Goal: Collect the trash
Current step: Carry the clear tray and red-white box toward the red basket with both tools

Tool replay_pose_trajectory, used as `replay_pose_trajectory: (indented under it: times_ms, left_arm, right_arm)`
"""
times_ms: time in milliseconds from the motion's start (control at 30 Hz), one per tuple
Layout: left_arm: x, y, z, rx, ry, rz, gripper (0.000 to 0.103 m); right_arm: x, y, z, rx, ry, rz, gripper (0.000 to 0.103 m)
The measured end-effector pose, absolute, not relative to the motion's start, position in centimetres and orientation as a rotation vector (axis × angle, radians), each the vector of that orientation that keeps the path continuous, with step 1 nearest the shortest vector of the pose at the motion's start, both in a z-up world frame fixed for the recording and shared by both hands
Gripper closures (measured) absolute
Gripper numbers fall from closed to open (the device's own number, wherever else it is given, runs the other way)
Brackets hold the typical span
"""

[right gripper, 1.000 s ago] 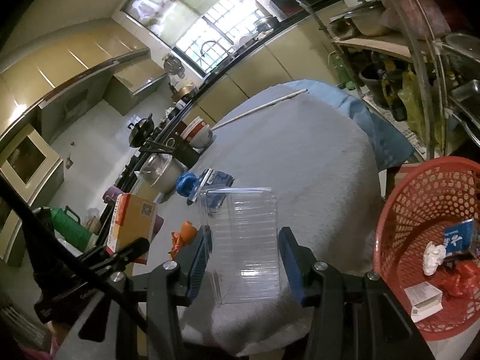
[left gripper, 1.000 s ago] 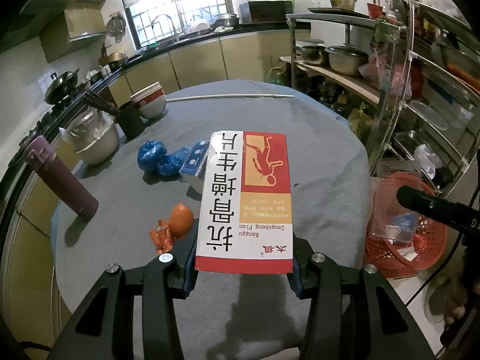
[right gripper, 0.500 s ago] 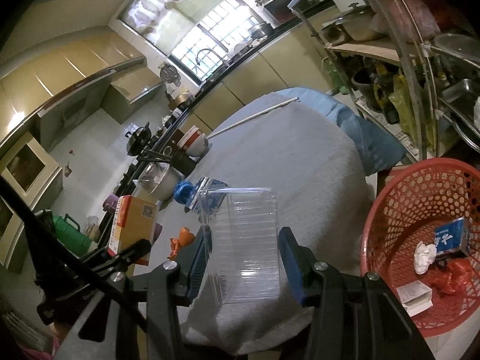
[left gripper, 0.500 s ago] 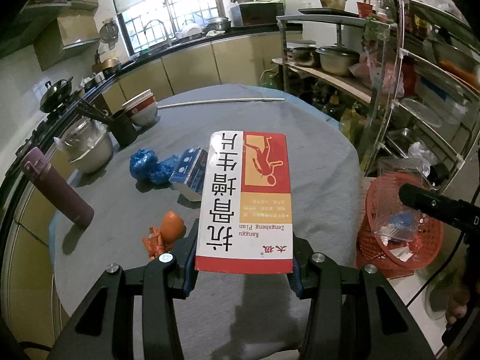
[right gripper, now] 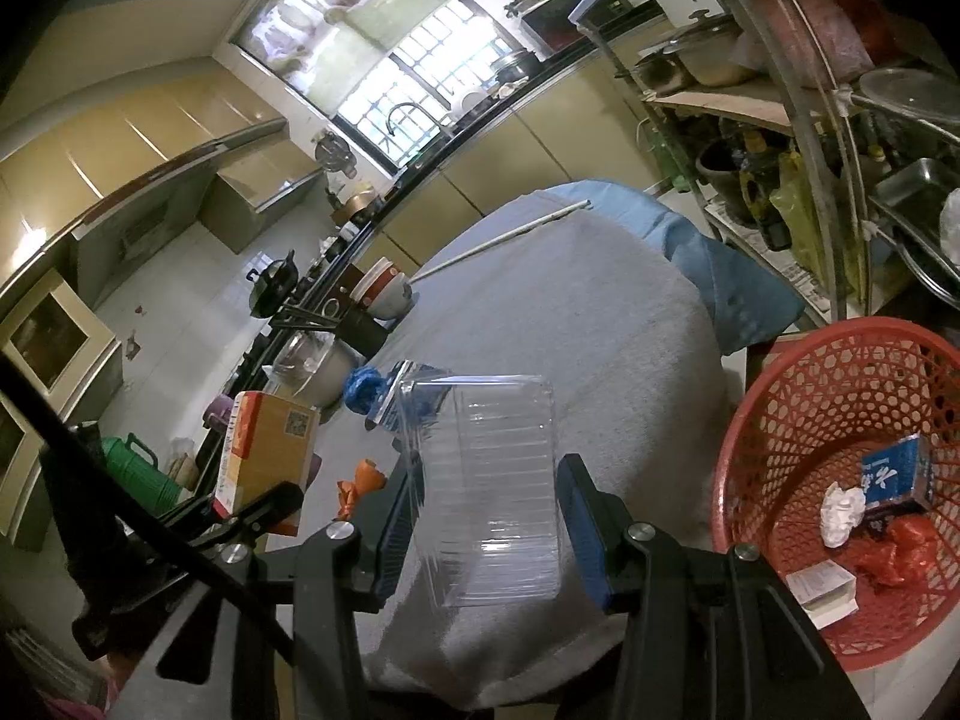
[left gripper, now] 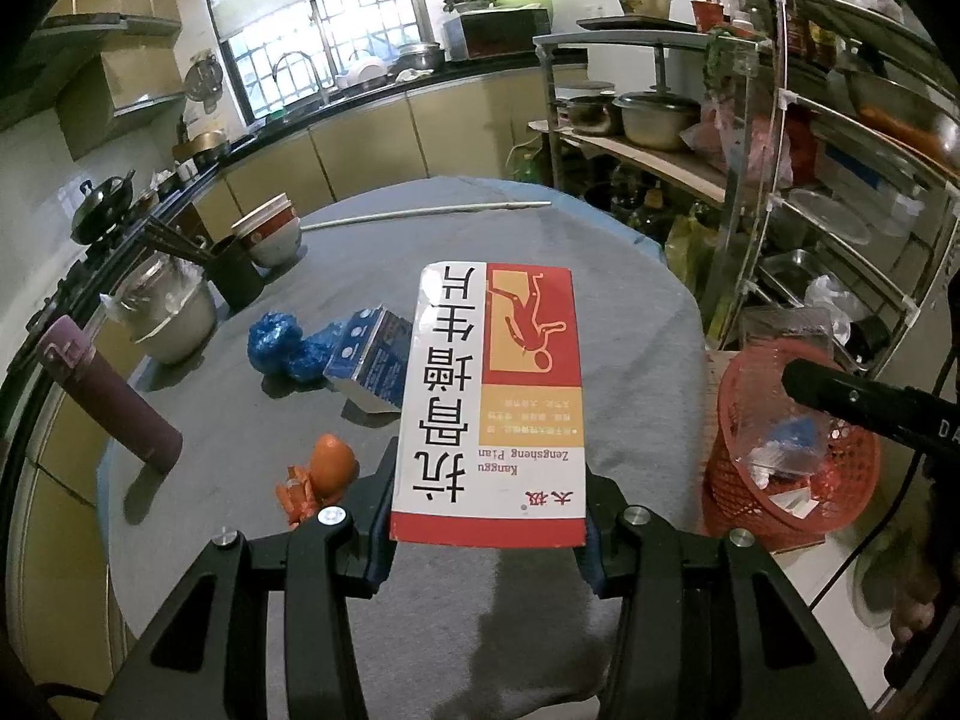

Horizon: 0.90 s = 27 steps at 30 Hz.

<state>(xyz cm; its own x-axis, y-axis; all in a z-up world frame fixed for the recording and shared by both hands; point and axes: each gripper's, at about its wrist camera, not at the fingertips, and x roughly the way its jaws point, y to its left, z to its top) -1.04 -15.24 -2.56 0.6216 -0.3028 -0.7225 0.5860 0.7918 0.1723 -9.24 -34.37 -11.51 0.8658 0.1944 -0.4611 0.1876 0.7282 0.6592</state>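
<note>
left gripper (left gripper: 487,534) clamps a medicine box (left gripper: 491,402); right gripper (right gripper: 489,531) pinches a clear plastic tray (right gripper: 489,483)

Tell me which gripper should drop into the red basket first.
Right, probably. The right gripper holds the clear plastic box with the red basket open just beside it. The left gripper, holding the medicine box, sits farther over the table.

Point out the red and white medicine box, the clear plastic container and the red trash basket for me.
medicine box (left gripper: 489,402): left wrist view, middle of its printed top face.
clear plastic container (right gripper: 489,489): right wrist view, centre of its ribbed clear wall.
red trash basket (right gripper: 798,414): right wrist view, inner mesh wall on its left side.
</note>
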Motion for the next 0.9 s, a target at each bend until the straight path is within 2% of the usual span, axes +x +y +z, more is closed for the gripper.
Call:
replay_pose_trajectory:
  times_ms: [900]
  left_arm:
    - [-2.6,-15.4,-2.4,0.432,0.712,-0.575,0.053]
  right_arm:
    - [-9.5,-33.0,-10.1,0.728,0.533,0.013,0.054]
